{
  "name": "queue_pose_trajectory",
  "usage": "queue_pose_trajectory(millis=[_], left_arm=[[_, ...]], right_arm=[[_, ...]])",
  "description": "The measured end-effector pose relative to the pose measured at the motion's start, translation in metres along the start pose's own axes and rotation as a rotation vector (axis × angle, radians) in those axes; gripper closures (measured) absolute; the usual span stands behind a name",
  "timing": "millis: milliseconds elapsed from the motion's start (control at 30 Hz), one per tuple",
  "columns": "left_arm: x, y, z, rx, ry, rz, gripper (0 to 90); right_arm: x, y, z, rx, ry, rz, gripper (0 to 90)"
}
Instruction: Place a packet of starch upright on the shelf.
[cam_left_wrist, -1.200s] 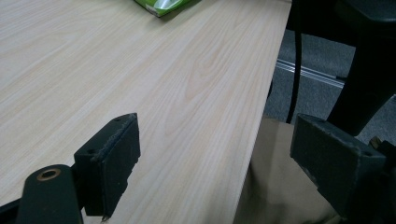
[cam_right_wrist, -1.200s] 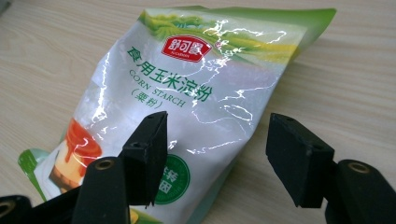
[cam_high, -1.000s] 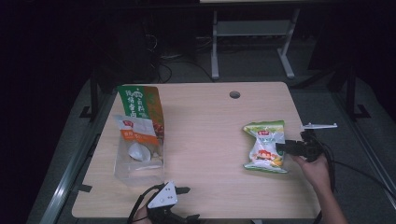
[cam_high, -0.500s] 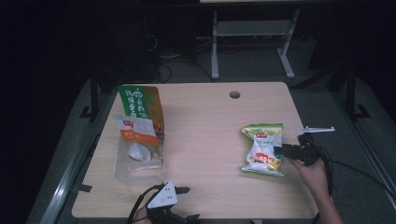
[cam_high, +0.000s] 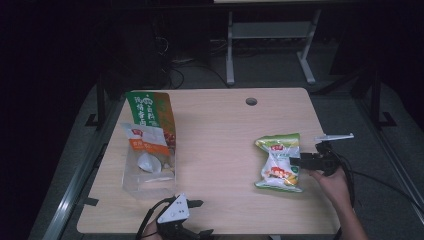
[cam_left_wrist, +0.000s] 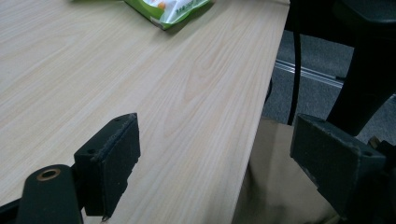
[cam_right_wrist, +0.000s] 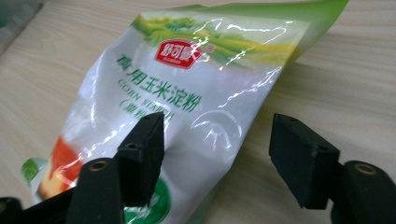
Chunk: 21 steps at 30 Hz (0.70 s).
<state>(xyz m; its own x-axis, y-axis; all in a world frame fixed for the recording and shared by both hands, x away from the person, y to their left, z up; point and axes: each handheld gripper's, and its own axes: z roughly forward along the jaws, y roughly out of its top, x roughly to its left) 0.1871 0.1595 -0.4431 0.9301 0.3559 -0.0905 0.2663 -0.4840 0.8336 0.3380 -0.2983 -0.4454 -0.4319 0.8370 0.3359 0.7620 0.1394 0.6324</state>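
A: High view hangs above, looking forward and down over the whole table (cam_high: 220, 125).
B: Right gripper view sits close on the cornstarch bag (cam_right_wrist: 187, 93); left gripper view catches it upper centre.

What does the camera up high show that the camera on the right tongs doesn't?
Only the high view takes in the clear box with the green and orange packet at the table's left, plus the left tongs at the near edge. Only the right gripper view makes the corn starch bag's printed label readable, with the right tongs open at its edge. Both share that bag and the wooden tabletop.
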Motion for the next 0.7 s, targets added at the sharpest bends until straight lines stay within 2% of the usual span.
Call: queue_pose_trajectory(millis=[233, 300, 367, 467, 567, 633, 700], left_arm=[[0.0, 0.0, 0.0, -0.003, -0.001, 0.003, 15.7], [0.0, 0.0, 0.0, 0.002, -0.001, 0.008, 15.7], [-0.001, 0.0, 0.0, 0.002, -0.002, 0.007, 15.7], [-0.001, 0.0, 0.001, 0.001, -0.003, 0.007, 15.7], [-0.002, 0.0, 0.001, 0.001, -0.003, 0.008, 15.7], [-0.001, 0.0, 0.001, 0.001, -0.003, 0.007, 15.7], [-0.001, 0.0, 0.001, 0.002, -0.004, 0.008, 15.7]], right_arm=[[-0.009, 0.005, 0.012, -0.006, 0.051, 0.027, 34.1], [-0.01, 0.005, 0.014, -0.01, 0.079, 0.031, 38.4], [-0.01, 0.005, 0.016, -0.015, 0.115, 0.042, 46.6], [-0.01, 0.005, 0.019, -0.017, 0.143, 0.044, 51.7], [-0.011, 0.005, 0.021, -0.013, 0.179, 0.075, 60.1], [-0.011, 0.005, 0.02, -0.013, 0.173, 0.074, 69.0], [-0.011, 0.005, 0.021, -0.011, 0.169, 0.075, 72.7]])
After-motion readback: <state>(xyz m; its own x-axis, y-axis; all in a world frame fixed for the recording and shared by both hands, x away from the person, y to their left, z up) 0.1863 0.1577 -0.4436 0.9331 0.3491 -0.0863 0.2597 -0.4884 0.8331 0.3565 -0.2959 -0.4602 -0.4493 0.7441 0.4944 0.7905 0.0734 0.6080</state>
